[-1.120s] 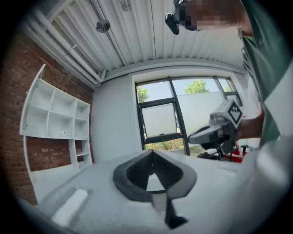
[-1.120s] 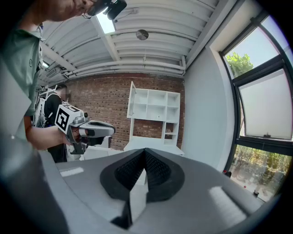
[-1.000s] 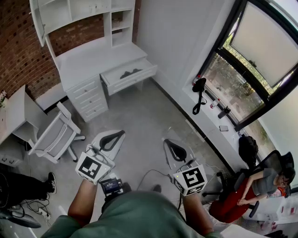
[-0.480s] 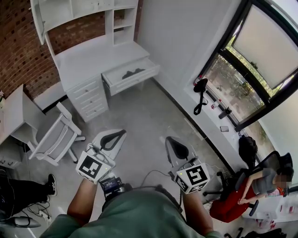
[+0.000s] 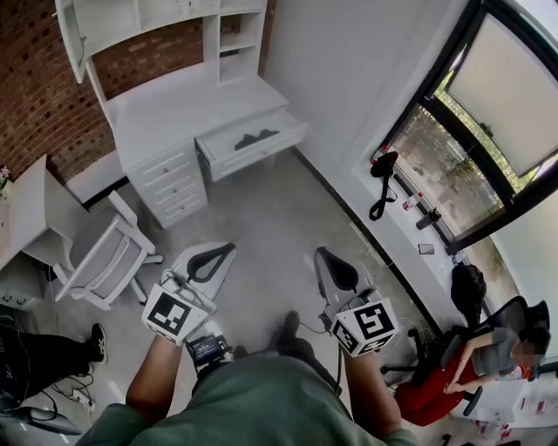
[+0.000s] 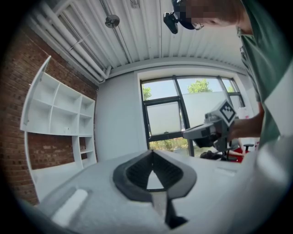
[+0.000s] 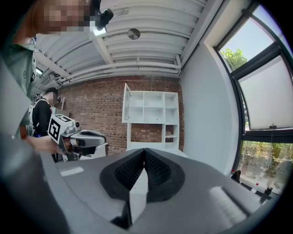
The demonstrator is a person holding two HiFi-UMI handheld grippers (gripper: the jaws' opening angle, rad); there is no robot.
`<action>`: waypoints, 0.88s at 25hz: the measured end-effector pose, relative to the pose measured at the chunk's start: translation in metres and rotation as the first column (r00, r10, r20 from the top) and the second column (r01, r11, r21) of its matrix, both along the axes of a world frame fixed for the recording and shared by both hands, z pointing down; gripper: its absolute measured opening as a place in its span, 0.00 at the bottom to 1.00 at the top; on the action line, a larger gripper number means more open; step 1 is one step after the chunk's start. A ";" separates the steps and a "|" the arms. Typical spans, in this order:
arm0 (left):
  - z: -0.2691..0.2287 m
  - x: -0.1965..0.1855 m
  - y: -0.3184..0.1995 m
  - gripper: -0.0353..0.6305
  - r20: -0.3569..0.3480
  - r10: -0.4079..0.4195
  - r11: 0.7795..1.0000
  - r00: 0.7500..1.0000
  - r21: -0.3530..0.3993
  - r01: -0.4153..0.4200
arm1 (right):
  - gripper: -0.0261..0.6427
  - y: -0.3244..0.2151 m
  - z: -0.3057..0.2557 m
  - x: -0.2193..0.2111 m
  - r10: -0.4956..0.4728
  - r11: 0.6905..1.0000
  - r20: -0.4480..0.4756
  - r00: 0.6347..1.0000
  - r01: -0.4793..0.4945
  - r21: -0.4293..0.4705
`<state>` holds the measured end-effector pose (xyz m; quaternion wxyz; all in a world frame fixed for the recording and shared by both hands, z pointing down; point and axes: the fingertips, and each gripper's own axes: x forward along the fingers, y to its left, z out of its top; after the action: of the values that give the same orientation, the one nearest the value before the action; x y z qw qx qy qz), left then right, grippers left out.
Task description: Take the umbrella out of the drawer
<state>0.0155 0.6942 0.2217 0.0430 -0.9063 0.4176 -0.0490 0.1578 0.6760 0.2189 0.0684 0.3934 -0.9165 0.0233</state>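
The white desk (image 5: 183,109) stands against the brick wall at the far side of the room, with its top drawer (image 5: 253,144) pulled out. A dark folded umbrella (image 5: 257,136) lies inside that drawer. My left gripper (image 5: 228,249) is held out over the floor, well short of the desk, shut with nothing between its pads (image 6: 152,153). The right gripper (image 5: 324,254) is beside it at about the same distance, also shut and empty (image 7: 144,151). Each gripper view shows the other gripper off to the side.
A white chair (image 5: 105,253) stands on the left between me and the desk, next to a small white table (image 5: 30,218). A shelf unit (image 5: 148,17) tops the desk. On the window sill hangs a dark strap (image 5: 379,179). At lower right a person (image 5: 453,370) is seated.
The whole view has moved toward the desk, which now sits slightly lower and further right. Both grippers travelled forward with me, the right one edging right. The jaws stayed shut.
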 end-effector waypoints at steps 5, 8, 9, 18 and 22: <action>0.004 0.006 -0.033 0.06 0.026 -0.048 0.999 0.998 -0.010 0.049 | 0.05 -0.042 0.010 0.006 -0.046 0.999 0.023 0.999 0.046 -0.023; 0.006 0.023 -0.062 0.06 0.045 -0.067 0.998 0.997 -0.015 0.068 | 0.05 -0.073 0.011 0.020 -0.074 0.997 0.037 0.997 0.075 -0.022; 0.005 0.032 -0.074 0.06 0.050 -0.074 0.997 0.996 -0.015 0.074 | 0.05 -0.084 0.012 0.028 -0.083 0.996 0.042 0.996 0.084 -0.023; 0.005 0.110 -0.167 0.06 0.092 -0.133 0.991 0.987 -0.015 0.135 | 0.05 -0.179 0.014 0.106 -0.145 0.989 0.069 0.987 0.147 -0.025; 0.005 0.142 -0.200 0.06 0.108 -0.129 0.991 0.986 -0.012 0.131 | 0.05 -0.213 0.015 0.132 -0.162 0.986 0.077 0.984 0.164 -0.014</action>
<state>0.1577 0.4940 0.2264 0.0536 -0.8735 0.4726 -0.1042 0.2898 0.4627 0.2337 0.0394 0.3152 -0.9473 0.0415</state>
